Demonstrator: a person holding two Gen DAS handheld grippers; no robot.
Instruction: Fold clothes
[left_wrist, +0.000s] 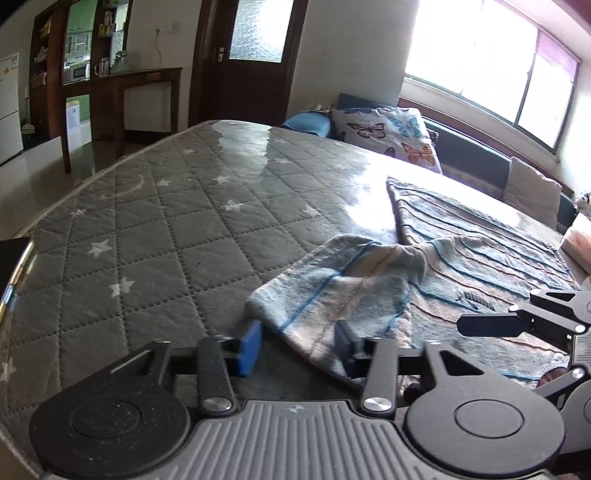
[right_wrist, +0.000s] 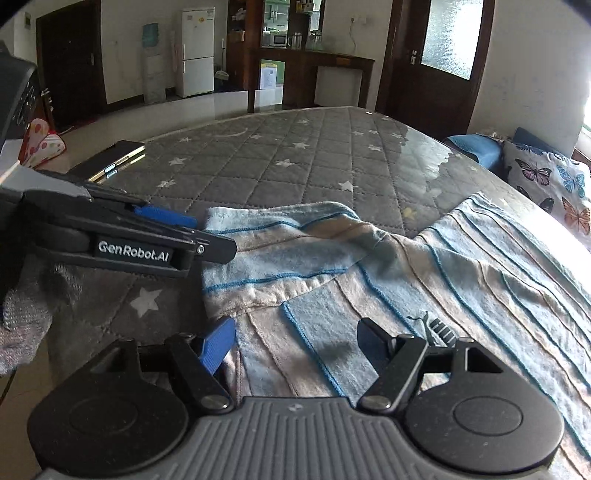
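Note:
A striped shirt in light blue, beige and white lies flat on the grey quilted star-print table cover. One sleeve is folded in across the body, its cuff toward the near edge. My left gripper is open, its blue pads either side of that cuff end, low on the cover. In the right wrist view the left gripper comes in from the left at the sleeve's end. My right gripper is wide open just above the shirt's body, beside a small printed logo, holding nothing.
A dark phone lies at the table's left edge. A butterfly pillow and a grey cushion rest on the sofa beyond the far side, below a bright window. A wooden shelf unit and a fridge stand behind.

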